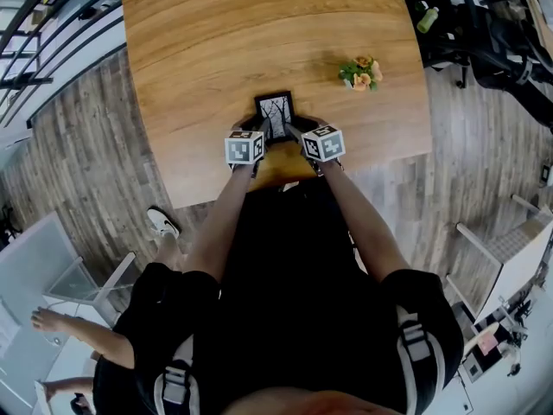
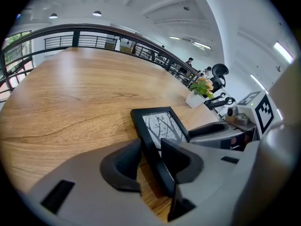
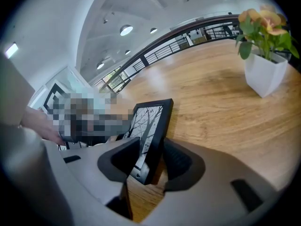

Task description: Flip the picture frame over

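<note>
A small black picture frame with a bare-tree print lies picture side up near the front edge of the wooden table. My left gripper straddles the frame's left border. Bare wood shows between the left pad and the frame, so the jaws are open. My right gripper straddles the right border, its jaws standing wider than the frame's edge and open. In the right gripper view the frame looks tilted. The right gripper also shows in the left gripper view.
A small white pot of orange flowers stands on the table, to the right of the frame and further back. The table's front edge is just below the grippers. Office chairs stand at the far right, and a person's bare foot shows at lower left.
</note>
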### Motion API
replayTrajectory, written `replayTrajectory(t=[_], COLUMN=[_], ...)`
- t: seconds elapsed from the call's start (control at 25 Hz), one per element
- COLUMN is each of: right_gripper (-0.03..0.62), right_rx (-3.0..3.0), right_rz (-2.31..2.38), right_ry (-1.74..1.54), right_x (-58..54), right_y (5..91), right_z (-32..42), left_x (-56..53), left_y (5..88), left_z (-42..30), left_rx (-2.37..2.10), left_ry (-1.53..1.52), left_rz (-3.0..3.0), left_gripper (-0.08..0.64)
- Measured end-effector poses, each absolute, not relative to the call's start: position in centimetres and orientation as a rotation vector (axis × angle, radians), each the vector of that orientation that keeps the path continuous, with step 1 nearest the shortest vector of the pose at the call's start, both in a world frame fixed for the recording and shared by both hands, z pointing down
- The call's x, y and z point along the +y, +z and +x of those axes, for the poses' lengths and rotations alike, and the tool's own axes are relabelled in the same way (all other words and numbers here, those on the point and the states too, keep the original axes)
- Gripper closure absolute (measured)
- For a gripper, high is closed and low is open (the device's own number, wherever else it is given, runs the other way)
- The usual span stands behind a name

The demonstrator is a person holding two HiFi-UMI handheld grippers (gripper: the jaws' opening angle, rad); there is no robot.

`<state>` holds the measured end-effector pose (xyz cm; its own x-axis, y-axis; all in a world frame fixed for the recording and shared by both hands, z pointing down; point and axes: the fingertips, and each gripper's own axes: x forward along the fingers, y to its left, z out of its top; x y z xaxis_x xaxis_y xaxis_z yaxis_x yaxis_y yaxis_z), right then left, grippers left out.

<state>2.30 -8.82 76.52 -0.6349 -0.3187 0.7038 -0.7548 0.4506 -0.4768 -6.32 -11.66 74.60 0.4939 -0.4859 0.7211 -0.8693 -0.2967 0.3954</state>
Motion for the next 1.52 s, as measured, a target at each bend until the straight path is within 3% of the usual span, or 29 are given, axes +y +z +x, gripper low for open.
replayTrajectory(t=[0.36, 0.64, 0.76, 1.04, 1.36, 1.52], right_gripper=[0.364, 0.360, 0.399, 0.584, 0.584, 0.585], right_rx=[-2.197, -2.210, -2.232, -2.291, -2.361, -2.369], right_rz=[0.890, 0.923, 0.909, 0.865, 0.845, 0.870], right_ry=[1.049, 0.998, 1.005, 0.949, 0.847, 0.826], right_x=[-9.0, -9.3, -8.7, -6.6, -4.9, -4.7], right_y=[76.0, 75.3, 74.9, 73.3, 70.9, 70.5], right_z=[2.0, 2.8, 2.8, 2.8, 3.8, 4.8], left_x=[-11.5, -11.0, -10.5, -9.0, -7.0, -6.1], left_y=[74.2, 73.1, 72.7, 71.2, 70.5, 69.8], left_z=[-5.8, -5.9, -6.1, -7.4, -9.6, -9.7], left_rx=[-1.092, -1.095, -1.091, -1.084, -1.112, -1.117], left_ry=[0.616, 0.592, 0.566, 0.513, 0.491, 0.481], left_rz=[1.995, 2.040, 2.038, 2.068, 2.062, 2.110], left_gripper=[0.376, 0.373, 0.373, 0.377, 0.514, 0.531])
